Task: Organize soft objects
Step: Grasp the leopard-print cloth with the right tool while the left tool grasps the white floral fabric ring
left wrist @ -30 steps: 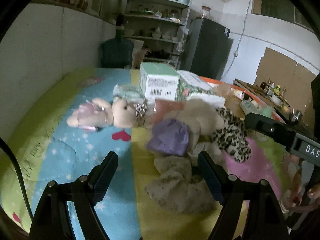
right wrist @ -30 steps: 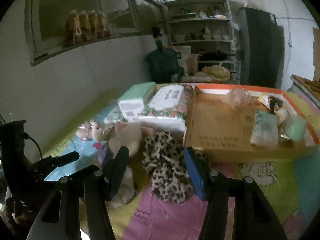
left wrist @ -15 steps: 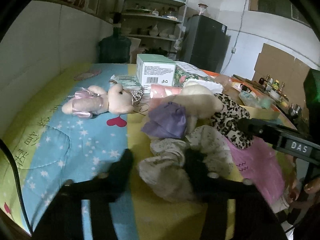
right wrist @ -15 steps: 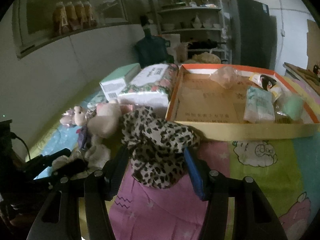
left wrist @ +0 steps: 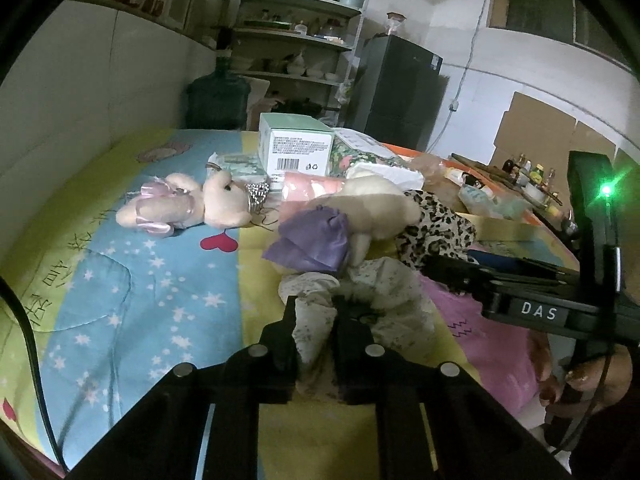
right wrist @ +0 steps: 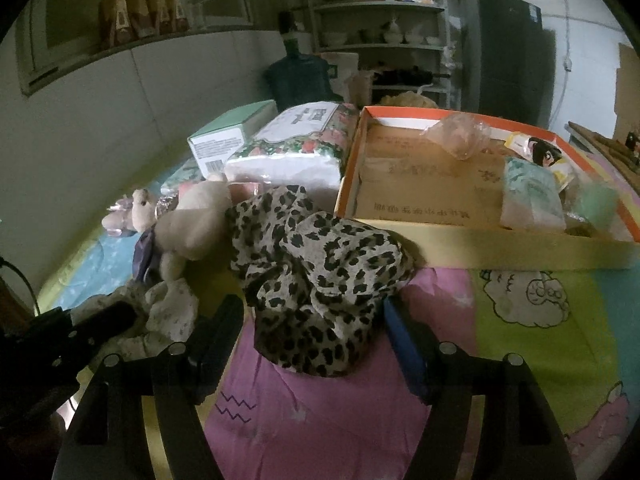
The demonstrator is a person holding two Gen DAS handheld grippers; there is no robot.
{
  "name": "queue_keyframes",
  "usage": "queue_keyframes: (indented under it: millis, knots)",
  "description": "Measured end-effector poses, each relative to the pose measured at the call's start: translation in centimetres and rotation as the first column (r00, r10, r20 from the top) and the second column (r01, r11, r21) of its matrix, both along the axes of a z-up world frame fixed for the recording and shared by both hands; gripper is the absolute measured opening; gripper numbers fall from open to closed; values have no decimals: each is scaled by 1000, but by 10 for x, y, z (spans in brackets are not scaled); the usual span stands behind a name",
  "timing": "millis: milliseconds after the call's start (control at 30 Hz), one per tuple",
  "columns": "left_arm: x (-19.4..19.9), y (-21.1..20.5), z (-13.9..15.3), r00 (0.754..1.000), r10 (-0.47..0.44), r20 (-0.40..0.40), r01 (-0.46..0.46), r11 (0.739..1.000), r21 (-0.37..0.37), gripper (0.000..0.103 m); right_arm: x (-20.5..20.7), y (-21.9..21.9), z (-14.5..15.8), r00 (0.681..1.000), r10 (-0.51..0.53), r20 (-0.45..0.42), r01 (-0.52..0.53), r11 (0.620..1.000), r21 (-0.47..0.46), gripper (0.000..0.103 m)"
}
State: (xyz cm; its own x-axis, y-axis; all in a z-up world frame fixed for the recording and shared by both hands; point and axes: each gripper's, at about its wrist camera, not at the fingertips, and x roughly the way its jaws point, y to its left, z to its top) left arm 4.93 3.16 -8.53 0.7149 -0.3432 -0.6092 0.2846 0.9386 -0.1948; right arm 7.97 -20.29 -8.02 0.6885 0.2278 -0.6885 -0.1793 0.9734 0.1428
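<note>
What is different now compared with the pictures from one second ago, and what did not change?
The left gripper has closed on the pale speckled cloth, which earlier lay between its open jaws. The right gripper came down around the leopard-print cloth; its jaws are opening and do not press it yet. The pink bear, the green box and the orange tray stayed in place.

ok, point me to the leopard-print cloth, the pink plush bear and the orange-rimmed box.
leopard-print cloth (right wrist: 320,272), right wrist view, middle of the bunched fabric
pink plush bear (left wrist: 224,202), left wrist view, its head
orange-rimmed box (right wrist: 520,245), right wrist view, near wall
</note>
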Motion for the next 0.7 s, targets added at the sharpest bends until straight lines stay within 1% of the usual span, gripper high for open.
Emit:
queue_keyframes:
  millis: [33,67,100,167,200,367,700]
  knots:
    - [-1,0,0,1000,-1,2,1,1000,-1,15,0,0,0,1000,0,0,0,1000,0,66]
    - [-1,0,1,1000,-3,3,3,1000,-3,15,0,0,0,1000,-2,-1,2,1000,-3,42]
    - [-1,0,1,1000,-4,3,4,1000,-4,14,1,0,0,1000,-8,-2,8,1000,-16,31]
    - [-2,0,3,1000,-6,8,6,1000,-12,14,-1,-1,1,1000,-8,-3,8,1000,-8,17]
    - [-3,0,5,1000,-6,13,6,1000,-15,14,-1,-3,2,1000,-5,-3,5,1000,1,13]
    - [-8,0,14,999,-8,40,9,1000,-19,14,-10,-5,13,999,-8,34,7,1000,18,10]
    - [-15,-1,38,995,-12,104,15,1000,-27,14,-33,-9,44,990,-11,140,8,1000,19,9]
